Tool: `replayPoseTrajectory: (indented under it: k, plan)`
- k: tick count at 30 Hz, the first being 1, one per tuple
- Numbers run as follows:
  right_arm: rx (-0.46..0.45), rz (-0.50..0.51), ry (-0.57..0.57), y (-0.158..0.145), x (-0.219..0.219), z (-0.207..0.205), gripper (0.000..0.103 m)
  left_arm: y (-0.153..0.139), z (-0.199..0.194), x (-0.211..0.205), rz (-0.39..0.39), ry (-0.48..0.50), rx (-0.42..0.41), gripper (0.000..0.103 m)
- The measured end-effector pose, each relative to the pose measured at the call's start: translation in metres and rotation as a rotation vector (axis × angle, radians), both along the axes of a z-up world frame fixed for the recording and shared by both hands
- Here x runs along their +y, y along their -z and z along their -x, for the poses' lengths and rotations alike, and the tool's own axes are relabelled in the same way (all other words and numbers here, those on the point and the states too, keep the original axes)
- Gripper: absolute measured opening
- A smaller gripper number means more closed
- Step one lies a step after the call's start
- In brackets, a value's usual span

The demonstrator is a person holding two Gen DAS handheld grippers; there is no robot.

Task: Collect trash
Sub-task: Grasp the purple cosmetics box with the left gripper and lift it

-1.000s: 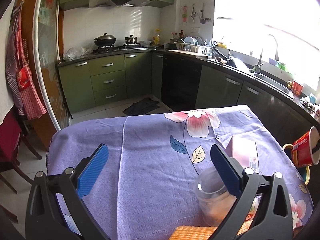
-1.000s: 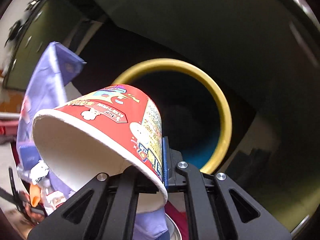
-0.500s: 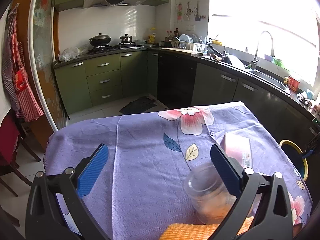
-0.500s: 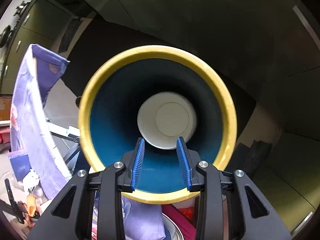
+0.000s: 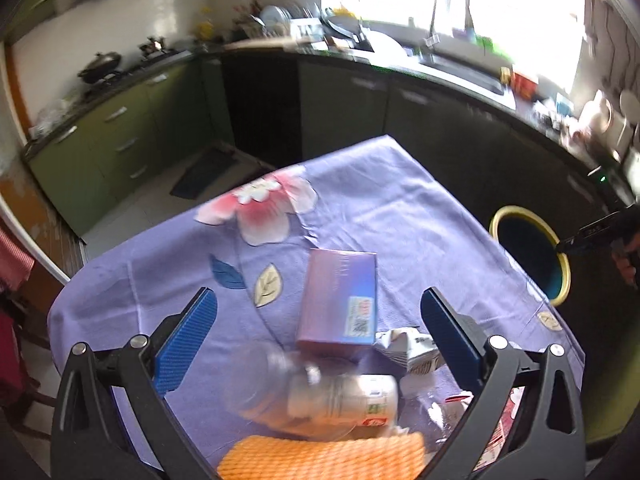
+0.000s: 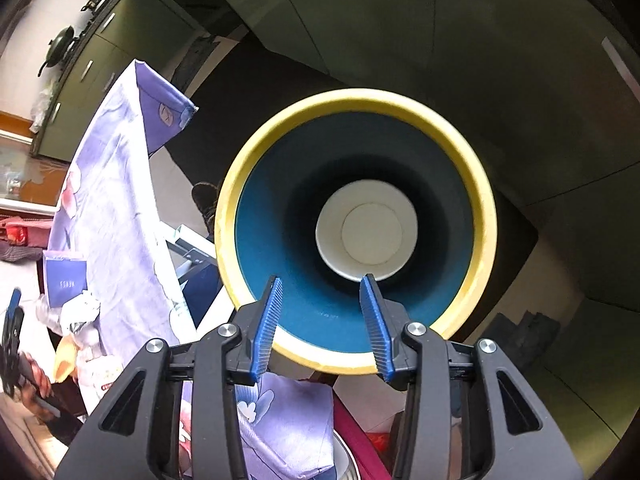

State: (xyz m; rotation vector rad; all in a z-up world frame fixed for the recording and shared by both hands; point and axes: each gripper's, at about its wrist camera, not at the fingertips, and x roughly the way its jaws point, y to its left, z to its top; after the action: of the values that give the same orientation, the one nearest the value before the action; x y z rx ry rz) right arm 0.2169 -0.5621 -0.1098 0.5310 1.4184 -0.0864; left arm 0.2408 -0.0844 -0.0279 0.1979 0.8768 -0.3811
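One cup binned, most of the trash not yet collected.

In my right wrist view the paper cup (image 6: 366, 238) lies at the bottom of the yellow-rimmed bin (image 6: 486, 216), centre of frame, and my right gripper (image 6: 326, 324) hangs over the mouth with its jaws opening and nothing between them. In my left wrist view the left gripper (image 5: 320, 338) stands wide apart and empty above the lower middle of the purple floral tablecloth (image 5: 380, 208), where the rest waits: a pink-purple box (image 5: 340, 296), a clear plastic bottle (image 5: 320, 396) lying on its side just below it, a crumpled wrapper (image 5: 410, 348) to the right, and an orange textured piece (image 5: 324, 456) at the bottom edge. I judge the bottle the nearest pick.
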Motion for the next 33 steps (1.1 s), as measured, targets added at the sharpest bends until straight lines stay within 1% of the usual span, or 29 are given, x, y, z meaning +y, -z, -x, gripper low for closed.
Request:
replayPoseTrajectory:
  k: [2, 3, 5, 7, 10, 14, 15, 16, 17, 19, 20, 21, 26, 30, 33]
  plan:
    - [-0.001, -0.003, -0.008, 0.002, 0.0, 0.004, 0.041, 0.008, -0.013, -0.013, -0.049, 0.01, 0.06, 0.097]
    - [-0.004, 0.0, -0.009, 0.003, 0.0, 0.006, 0.041, 0.012, -0.017, -0.017, -0.061, 0.006, 0.085, 0.097]
    - [-0.01, -0.002, -0.015, 0.003, 0.001, 0.005, 0.041, 0.022, -0.027, -0.024, -0.064, 0.014, 0.161, 0.097]
    - [-0.018, -0.008, -0.017, 0.003, 0.002, 0.004, 0.041, 0.03, -0.031, -0.025, -0.065, 0.019, 0.208, 0.097]
    - [-0.025, -0.007, -0.027, 0.003, 0.003, 0.004, 0.041, 0.043, -0.039, -0.029, -0.083, 0.017, 0.263, 0.097]
    - [-0.03, -0.011, -0.031, 0.006, 0.004, 0.004, 0.041, 0.055, -0.046, -0.03, -0.114, 0.007, 0.292, 0.096]
    - [-0.029, -0.013, -0.031, 0.008, 0.003, 0.004, 0.041, 0.059, -0.047, -0.029, -0.114, 0.007, 0.302, 0.09]
    - [-0.028, -0.014, -0.032, 0.009, 0.003, 0.005, 0.041, 0.06, -0.049, -0.031, -0.115, 0.009, 0.31, 0.081]
    - [-0.028, -0.017, -0.033, 0.01, 0.003, 0.005, 0.041, 0.063, -0.05, -0.03, -0.114, 0.01, 0.322, 0.077]
    - [-0.029, -0.02, -0.034, 0.012, 0.003, 0.006, 0.041, 0.068, -0.052, -0.029, -0.108, 0.007, 0.347, 0.063]
    - [-0.03, -0.022, -0.037, 0.013, 0.003, 0.007, 0.041, 0.07, -0.052, -0.029, -0.103, 0.012, 0.361, 0.059]
    - [-0.032, -0.023, -0.039, 0.013, 0.003, 0.007, 0.041, 0.072, -0.052, -0.03, -0.099, 0.017, 0.369, 0.054]
    - [-0.044, -0.021, -0.052, 0.012, 0.006, 0.009, 0.041, 0.068, -0.05, -0.03, -0.072, 0.024, 0.374, 0.052]
    - [-0.062, -0.025, -0.06, 0.01, 0.007, 0.012, 0.041, 0.047, -0.043, -0.031, -0.045, 0.032, 0.34, 0.052]
    - [-0.078, -0.024, -0.063, 0.007, 0.006, 0.016, 0.041, 0.025, -0.035, -0.037, -0.039, 0.046, 0.286, 0.052]
